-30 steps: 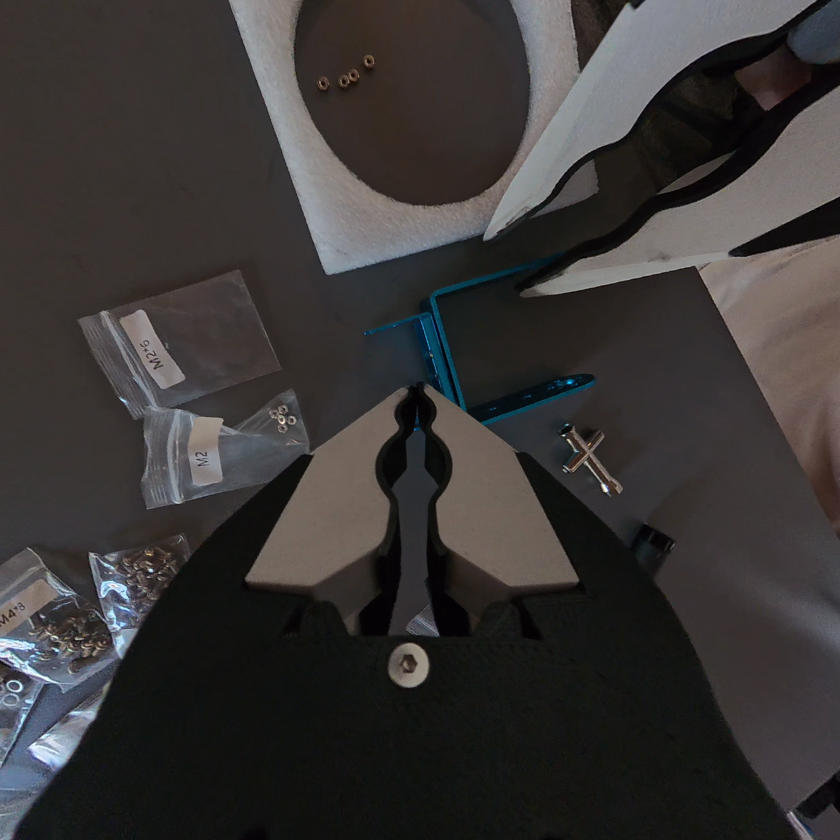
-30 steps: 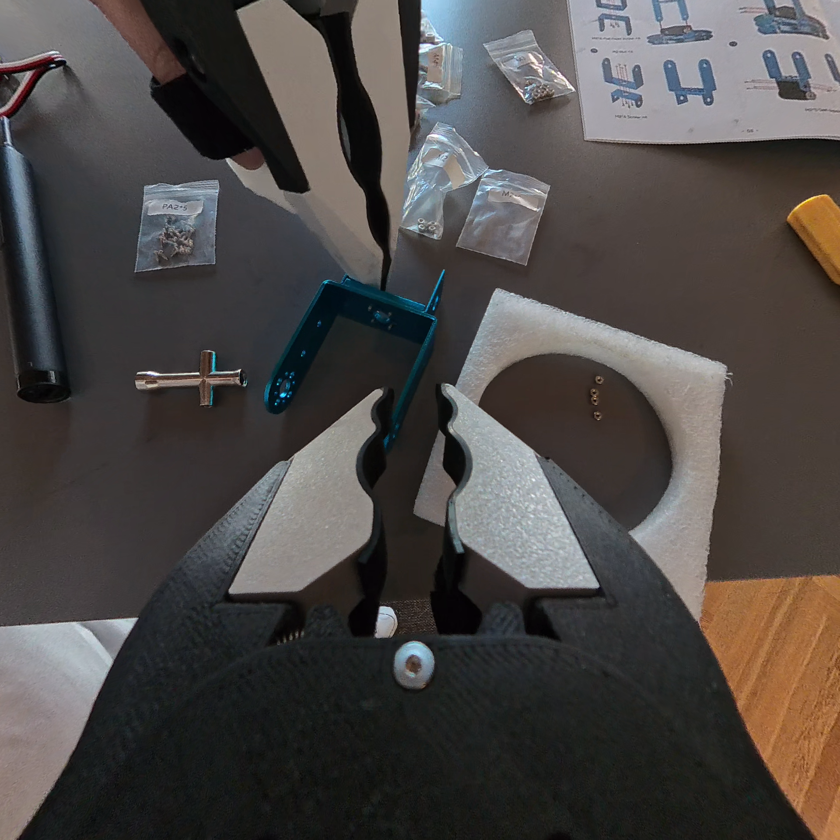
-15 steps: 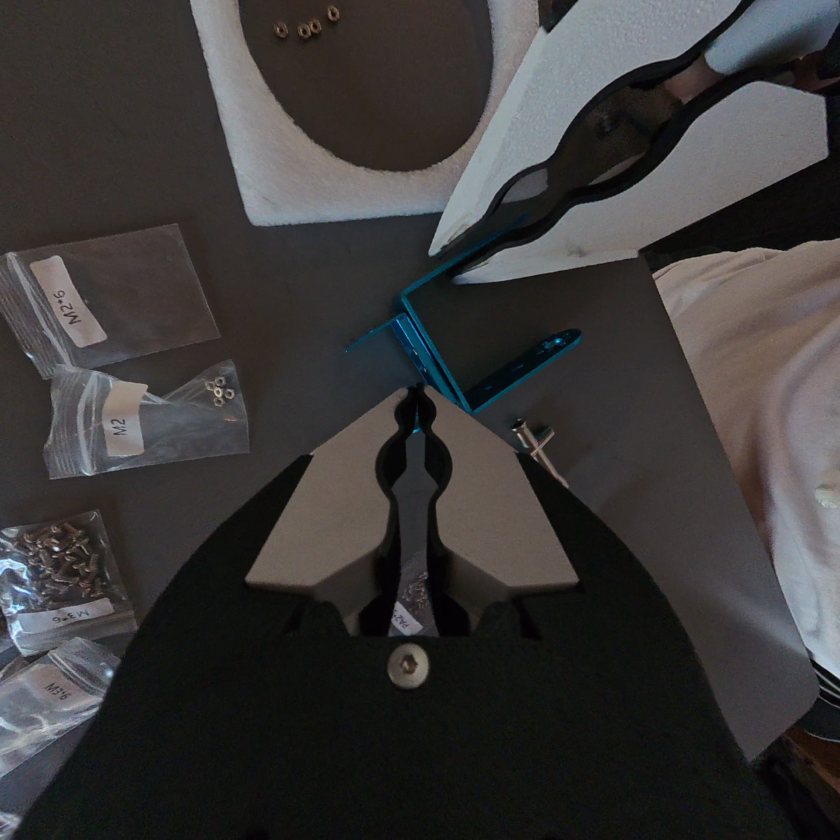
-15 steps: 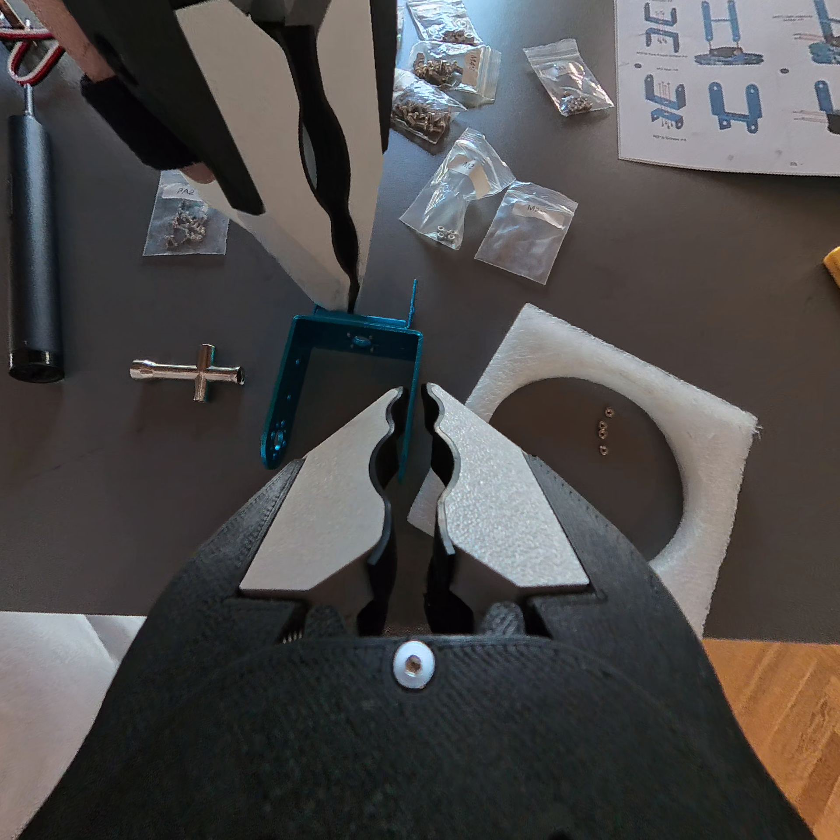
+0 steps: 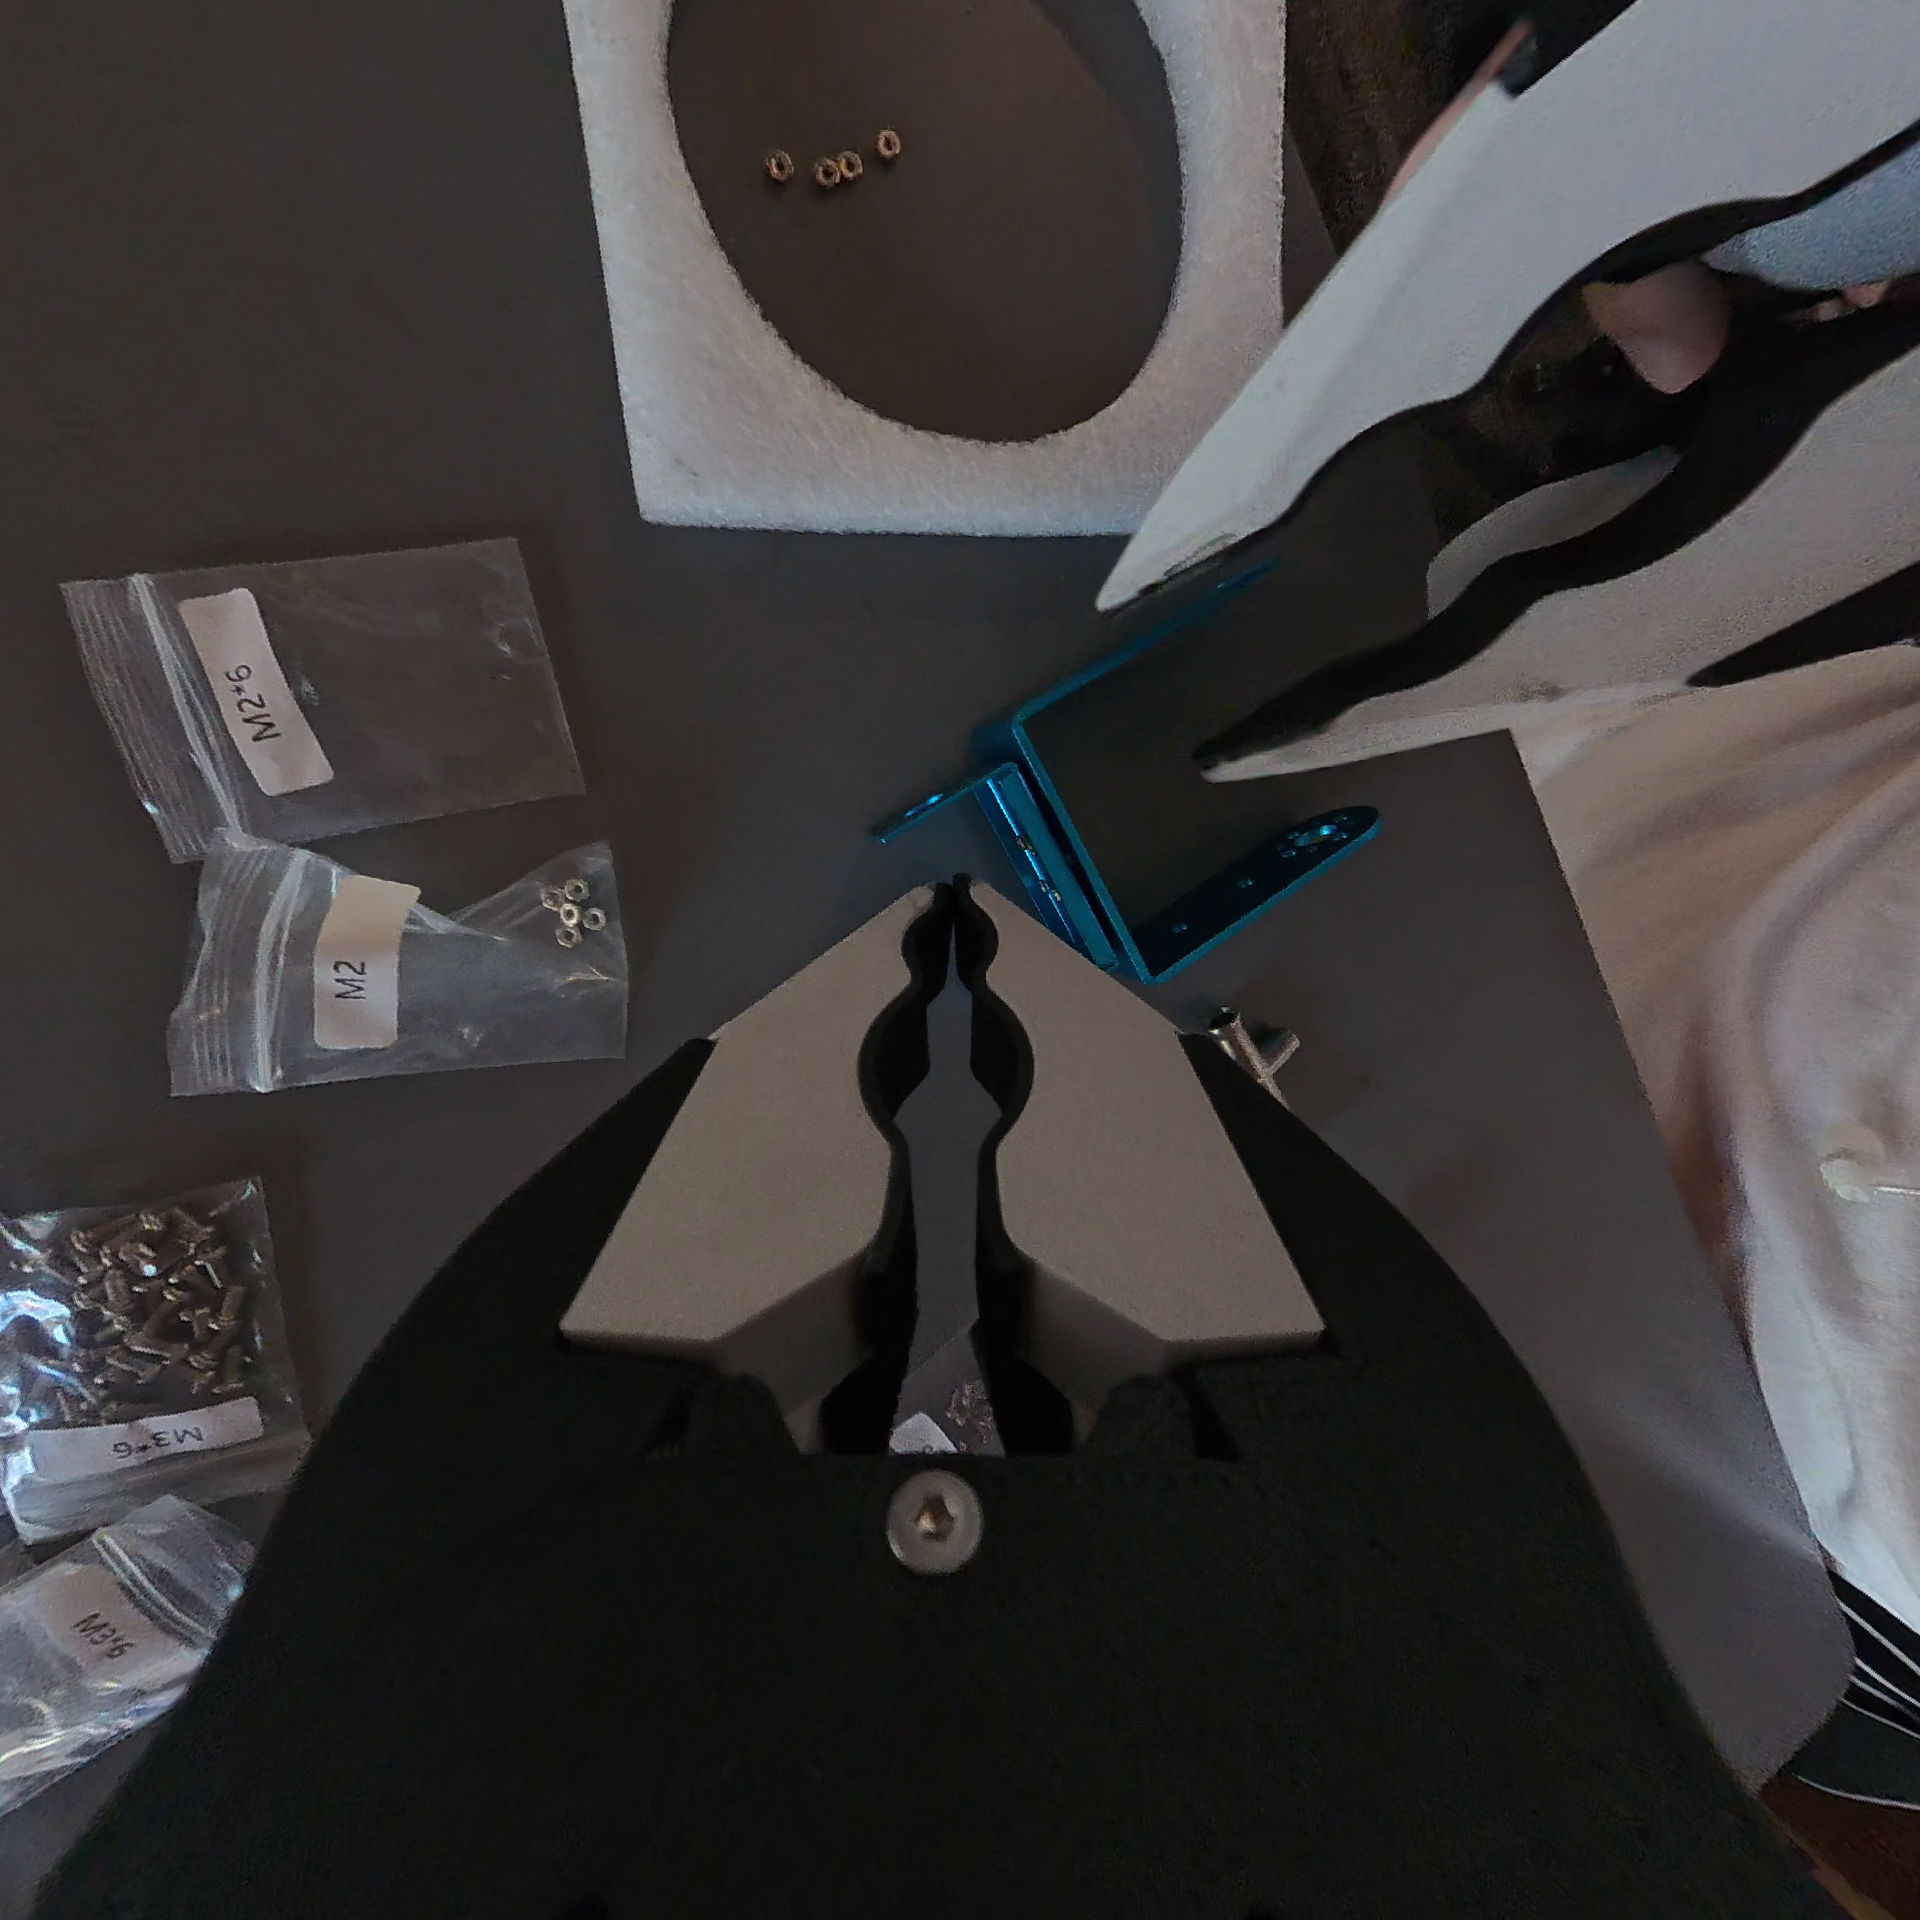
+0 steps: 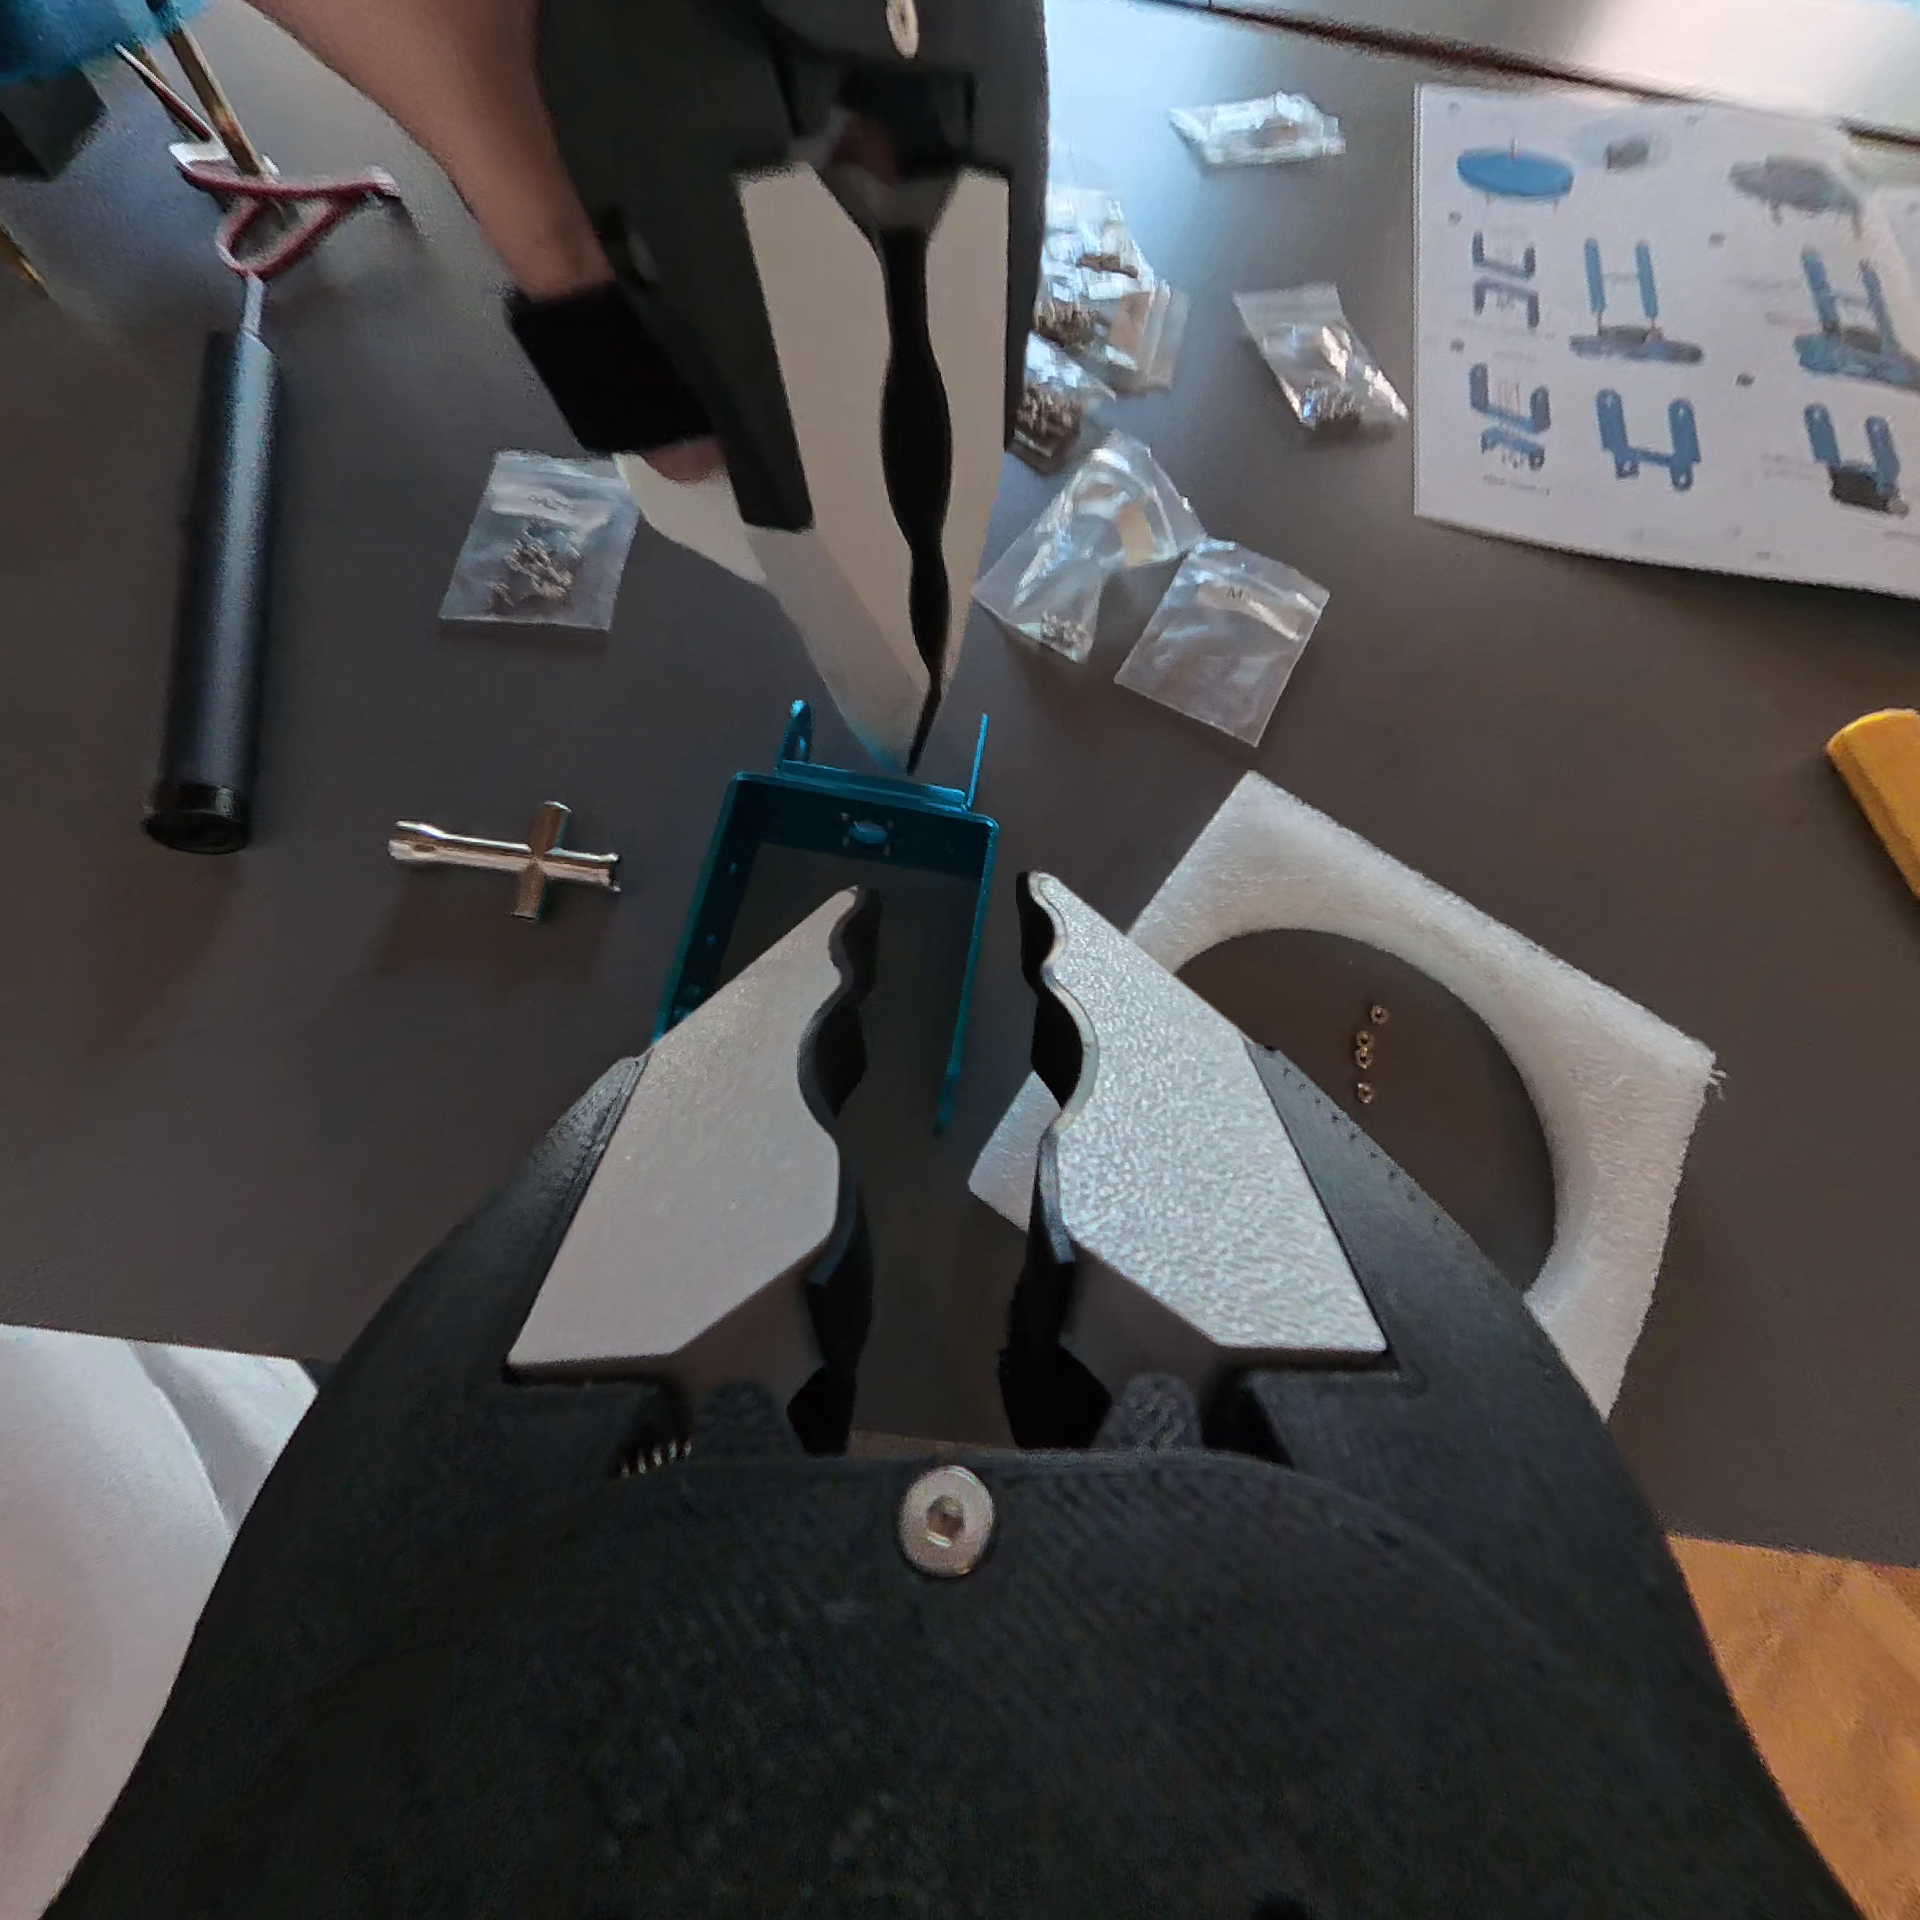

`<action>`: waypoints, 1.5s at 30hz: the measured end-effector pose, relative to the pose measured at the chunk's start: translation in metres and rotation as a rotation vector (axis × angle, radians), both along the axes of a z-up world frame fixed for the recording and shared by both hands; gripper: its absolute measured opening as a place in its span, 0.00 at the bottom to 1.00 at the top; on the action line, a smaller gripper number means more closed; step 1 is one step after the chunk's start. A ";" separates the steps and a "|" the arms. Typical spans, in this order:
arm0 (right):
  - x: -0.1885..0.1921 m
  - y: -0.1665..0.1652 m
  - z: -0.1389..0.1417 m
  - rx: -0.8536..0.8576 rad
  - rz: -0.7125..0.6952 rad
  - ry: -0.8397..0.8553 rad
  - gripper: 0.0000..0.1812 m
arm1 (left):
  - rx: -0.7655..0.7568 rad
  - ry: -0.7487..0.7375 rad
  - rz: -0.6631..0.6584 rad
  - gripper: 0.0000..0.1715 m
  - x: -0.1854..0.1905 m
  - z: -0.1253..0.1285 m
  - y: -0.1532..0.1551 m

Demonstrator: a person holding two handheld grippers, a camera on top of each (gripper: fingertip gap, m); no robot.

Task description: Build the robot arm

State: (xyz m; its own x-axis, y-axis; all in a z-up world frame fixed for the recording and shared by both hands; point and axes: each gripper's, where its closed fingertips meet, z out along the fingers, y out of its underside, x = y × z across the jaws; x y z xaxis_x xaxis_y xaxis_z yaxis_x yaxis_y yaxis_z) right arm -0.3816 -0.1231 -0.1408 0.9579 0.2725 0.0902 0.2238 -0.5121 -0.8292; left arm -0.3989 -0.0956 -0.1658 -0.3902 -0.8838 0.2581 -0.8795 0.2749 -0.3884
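Note:
A blue U-shaped metal bracket (image 5: 1049, 873) lies on the dark table; it also shows in the right wrist view (image 6: 862, 831). My left gripper (image 5: 956, 894) is shut, with nothing visible between its tips. The tips sit just left of the bracket's base plate. In the right wrist view the left gripper (image 6: 923, 753) points down at the bracket's far side. My right gripper (image 6: 951, 899) is open, and one arm of the bracket lies between its fingers. From the left wrist view the right gripper (image 5: 1158, 681) straddles that arm.
A white foam frame (image 5: 935, 488) holds a few small nuts (image 5: 831, 166). Several bags of screws (image 5: 395, 956) lie at the left. A silver cross wrench (image 6: 509, 857), a black cylinder (image 6: 218, 623), a printed sheet (image 6: 1662, 312) and a yellow object (image 6: 1881, 790) lie around. The table edge (image 5: 1621, 1039) is near. Tip to tip, the grippers are about 5 centimetres apart. Both grippers' tips are roughly 8 centimetres from the silver cross wrench (image 6: 509, 857).
My right gripper closed in on the bracket's arm, then opened wide around it. The left gripper's tips, earlier on the bracket's base plate, now sit just left of it.

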 end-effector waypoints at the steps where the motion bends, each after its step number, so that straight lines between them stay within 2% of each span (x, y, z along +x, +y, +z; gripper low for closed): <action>1: -0.001 -0.001 0.006 0.027 0.003 0.013 0.15 | -0.001 -0.006 -0.001 0.00 0.001 -0.001 0.000; 5: -0.009 -0.008 0.025 0.105 0.046 0.119 0.19 | -0.020 -0.036 -0.007 0.00 0.003 -0.002 0.000; 8: -0.009 -0.014 0.029 0.100 0.049 0.182 0.28 | -0.047 -0.059 -0.003 0.00 0.003 -0.001 0.000; 13: -0.006 -0.015 0.013 0.040 -0.008 0.098 0.41 | -0.114 -0.067 -0.002 0.00 0.003 0.002 -0.001; 19: -0.023 -0.008 0.009 0.059 0.022 0.118 0.42 | -0.152 -0.060 -0.008 0.00 0.002 0.008 -0.002; 26: -0.020 -0.005 0.014 0.118 0.056 0.091 0.45 | -0.225 -0.053 0.030 0.00 0.003 0.012 -0.003; 36: -0.026 -0.002 0.010 0.095 0.119 0.080 0.46 | -0.266 -0.034 0.067 0.00 0.001 0.007 -0.003; 39: -0.025 -0.001 0.028 0.116 0.150 0.127 0.46 | -0.250 -0.039 0.120 0.00 0.004 0.008 0.006; 41: -0.002 0.004 0.058 0.144 0.140 0.131 0.41 | -0.210 -0.044 0.181 0.00 0.006 0.010 0.016; 42: 0.021 0.011 0.073 0.130 0.112 0.100 0.38 | -0.190 -0.054 0.209 0.00 0.007 0.014 0.021; 45: 0.114 0.043 0.080 -0.099 0.019 -0.039 0.30 | -0.141 -0.087 0.289 0.00 0.009 0.031 0.028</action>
State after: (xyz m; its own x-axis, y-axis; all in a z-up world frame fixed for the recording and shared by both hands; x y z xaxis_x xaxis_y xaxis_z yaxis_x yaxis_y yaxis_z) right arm -0.2672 -0.0805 -0.0611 0.9488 0.3001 0.0988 0.2651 -0.5862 -0.7656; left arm -0.3900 -0.0678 -0.1344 -0.1545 -0.9190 0.3628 -0.8751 -0.0432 -0.4821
